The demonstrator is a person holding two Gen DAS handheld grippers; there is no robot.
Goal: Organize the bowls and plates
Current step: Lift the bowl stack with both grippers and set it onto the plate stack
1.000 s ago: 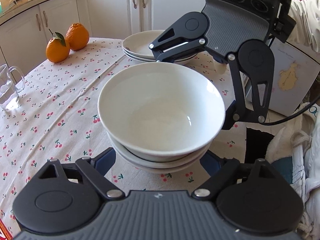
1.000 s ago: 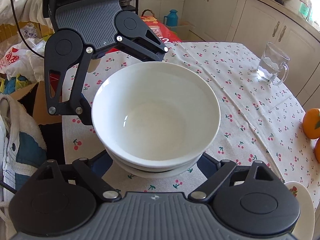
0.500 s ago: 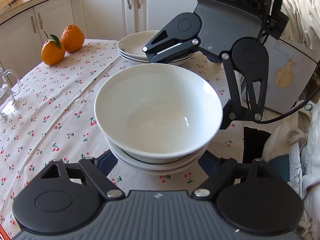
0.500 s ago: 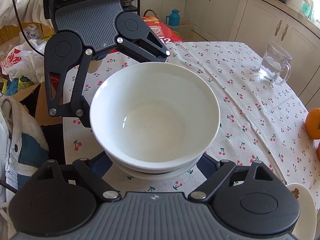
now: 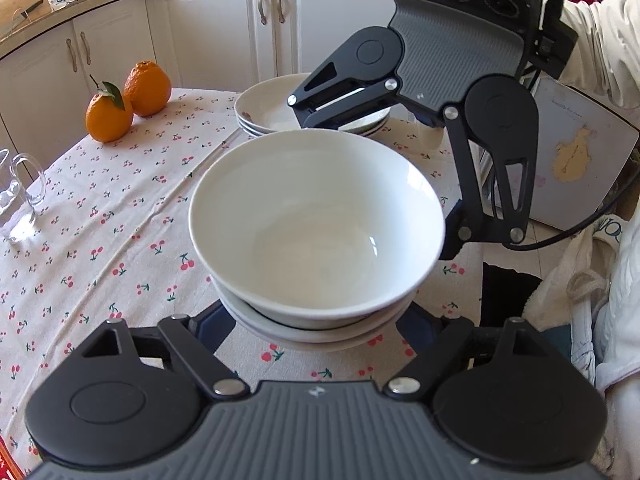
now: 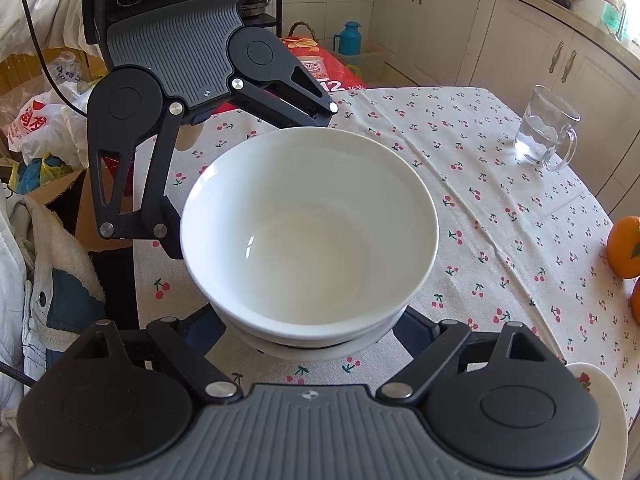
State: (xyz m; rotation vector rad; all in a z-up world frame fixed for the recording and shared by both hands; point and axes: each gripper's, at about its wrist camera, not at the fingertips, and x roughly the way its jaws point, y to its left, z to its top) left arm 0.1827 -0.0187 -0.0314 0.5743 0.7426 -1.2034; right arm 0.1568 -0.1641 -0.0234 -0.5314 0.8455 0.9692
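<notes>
Nearest the left camera, the left gripper [image 5: 316, 318] had drawn its fingers in from a wider spread a second earlier and then stopped, standing at a middling width with one finger on each side of the foot of the stacked bowls [image 5: 316, 220]. Its pads were hidden under the lowest rim, so whether they pressed on the china could not be told. From the opposite side the right gripper [image 6: 308, 322] had not changed, its fingers set fairly wide about the same stack and its pads likewise hidden. The bowls themselves sat where they had been, near the edge of the tabletop [image 5: 100, 240] on the cherry-printed cloth, and no gap showed beneath them. As a judgement, the narrowing looked like the left side settling in to grasp, so the nesting seemed finished and the whole stack was about to be carried or shifted with both hands. By count there were two grippers and three bowls, nested one inside another as far as the rims showed. Farther back stood one pile of plates [image 5: 260, 112], three by their edges. At the far edge of the cloth there were two oranges [image 5: 108, 120], touching each other, and one glass mug [image 6: 544, 128] standing apart.
</notes>
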